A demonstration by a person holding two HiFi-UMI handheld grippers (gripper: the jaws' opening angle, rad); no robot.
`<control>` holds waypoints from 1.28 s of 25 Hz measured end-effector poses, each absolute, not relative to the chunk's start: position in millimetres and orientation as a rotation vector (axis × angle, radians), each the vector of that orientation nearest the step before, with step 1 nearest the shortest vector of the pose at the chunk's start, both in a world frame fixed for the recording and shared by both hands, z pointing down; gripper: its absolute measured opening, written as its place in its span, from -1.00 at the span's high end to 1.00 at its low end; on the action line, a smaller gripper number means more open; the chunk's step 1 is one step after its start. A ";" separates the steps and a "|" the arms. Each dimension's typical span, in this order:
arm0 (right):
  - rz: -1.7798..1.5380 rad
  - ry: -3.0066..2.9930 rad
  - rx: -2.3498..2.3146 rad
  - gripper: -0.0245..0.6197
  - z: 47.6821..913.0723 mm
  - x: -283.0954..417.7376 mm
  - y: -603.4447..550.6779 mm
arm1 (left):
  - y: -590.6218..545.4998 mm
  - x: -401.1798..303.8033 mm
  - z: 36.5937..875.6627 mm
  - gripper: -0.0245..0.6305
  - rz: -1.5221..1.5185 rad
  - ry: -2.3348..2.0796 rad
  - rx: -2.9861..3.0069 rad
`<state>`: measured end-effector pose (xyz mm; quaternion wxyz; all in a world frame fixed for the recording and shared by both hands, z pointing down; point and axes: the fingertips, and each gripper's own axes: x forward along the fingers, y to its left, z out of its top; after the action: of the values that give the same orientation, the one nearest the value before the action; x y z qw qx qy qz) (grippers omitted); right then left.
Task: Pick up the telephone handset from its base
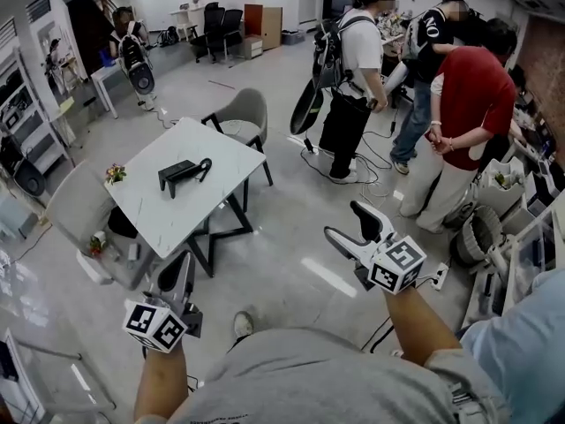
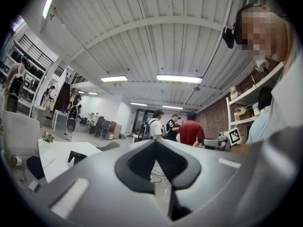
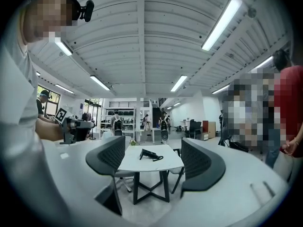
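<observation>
Standing well back from counter (image 1: pixel 228 155); approach step by the look, grasp not yet begun. Phone (image 1: pixel 184 172), handset (image 3: pixel 147 152) seemingly seated on it, mid counter, well apart from both grippers. Right gripper (image 1: pixel 340 217): jaws wide, nothing btwn, aimed level at counter. Left gripper (image 1: pixel 179 261): jaws together, empty. Next, prob.: close in on counter, bring right gripper over handset, set jaws across its middle, squeeze, lift straight off w/o dragging rest of phone. Left maybe for steadying.

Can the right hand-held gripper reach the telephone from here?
Probably not yet. The right hand-held gripper is open and faces the telephone, but the table stands far off; nothing blocks the path.
</observation>
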<state>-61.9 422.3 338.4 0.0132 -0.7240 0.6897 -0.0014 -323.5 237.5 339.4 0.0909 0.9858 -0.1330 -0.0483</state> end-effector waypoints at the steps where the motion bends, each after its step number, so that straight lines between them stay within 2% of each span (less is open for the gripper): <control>1: -0.009 2.144 -2.266 -0.16 340.6 -57.8 418.2 | 231.5 -316.3 342.1 0.75 -0.143 -0.379 2.928; 8: 0.002 2.083 -2.375 -0.16 345.5 -11.0 355.1 | 149.5 -247.2 355.0 0.75 -0.161 -0.228 2.943; 21: 0.044 1.951 -2.492 -0.16 315.2 84.8 131.5 | -81.8 -105.9 328.7 0.75 -0.148 0.029 2.959; 32: -0.042 1.908 -2.560 -0.16 332.9 162.8 58.0 | -164.7 -19.6 344.4 0.75 -0.108 0.095 2.918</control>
<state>162.8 58.0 332.9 -0.0255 -0.8015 0.5973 -0.0131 -19.6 -164.7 344.4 0.1099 0.9927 0.0322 -0.0366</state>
